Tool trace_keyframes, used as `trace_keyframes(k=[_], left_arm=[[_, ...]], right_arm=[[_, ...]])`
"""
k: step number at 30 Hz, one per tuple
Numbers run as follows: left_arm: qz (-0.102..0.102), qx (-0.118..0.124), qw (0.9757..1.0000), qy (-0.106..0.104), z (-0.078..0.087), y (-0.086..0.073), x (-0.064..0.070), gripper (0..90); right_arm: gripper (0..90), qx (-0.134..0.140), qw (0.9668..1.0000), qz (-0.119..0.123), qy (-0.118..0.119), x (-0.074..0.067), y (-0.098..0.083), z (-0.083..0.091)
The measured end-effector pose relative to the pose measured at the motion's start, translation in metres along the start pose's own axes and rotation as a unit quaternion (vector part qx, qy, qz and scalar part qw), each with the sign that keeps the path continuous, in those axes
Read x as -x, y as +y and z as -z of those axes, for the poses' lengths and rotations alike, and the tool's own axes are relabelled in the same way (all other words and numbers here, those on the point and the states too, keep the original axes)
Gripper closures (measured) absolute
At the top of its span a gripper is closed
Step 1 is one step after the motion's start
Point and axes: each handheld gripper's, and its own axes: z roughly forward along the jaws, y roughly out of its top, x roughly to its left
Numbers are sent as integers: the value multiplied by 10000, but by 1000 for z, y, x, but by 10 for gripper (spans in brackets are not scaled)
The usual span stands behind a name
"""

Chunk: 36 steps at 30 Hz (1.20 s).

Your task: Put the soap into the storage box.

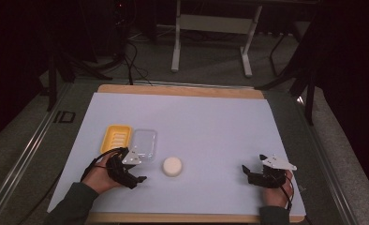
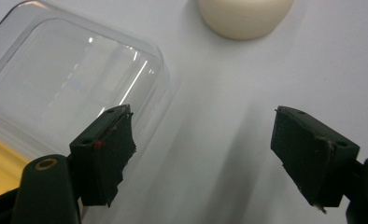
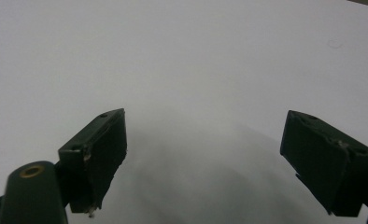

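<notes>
Left gripper (image 1: 138,179) sits, in the high view, just on the near-left side of the round cream-white puck-shaped object (image 1: 172,166), its black jaws spread with nothing between them; no earlier moment is shown for comparison. That cream object lies on the pale lavender sheet covering the table (image 1: 210,126), apart from the jaws. Just to the far-left of the cream object lies a clear rectangular plastic lid (image 1: 143,142), and touching the lid's far side from the cream object is a yellow rectangular plastic tray (image 1: 116,137). Well to the right of the cream object, the right gripper (image 1: 248,174) rests near the sheet's near edge, held by a hand. From the left gripper view, the left gripper (image 2: 201,149) has its jaws apart over bare sheet, the cream object (image 2: 245,16) ahead beyond them and the clear lid (image 2: 70,79) beside it. From the right gripper view, the right gripper (image 3: 203,154) holds its jaws wide over plain sheet (image 3: 182,60), pinching nothing.
</notes>
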Motion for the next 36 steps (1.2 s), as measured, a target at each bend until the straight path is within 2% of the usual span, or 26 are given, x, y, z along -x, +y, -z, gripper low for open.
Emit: trace_keyframes(k=[16,26,36], left_arm=[[-183,-96,9997,-87,-8,19,-2,175],[-298,-182,9991,-222,-17,33,-2,159],[-317,-289,9984,-366,-23,42,-4,148]], right_arm=[[145,-11,10000,19,12,0,0,0],[145,-7,10000,21,15,0,0,0],[145,-9,10000,37,16,0,0,0]])
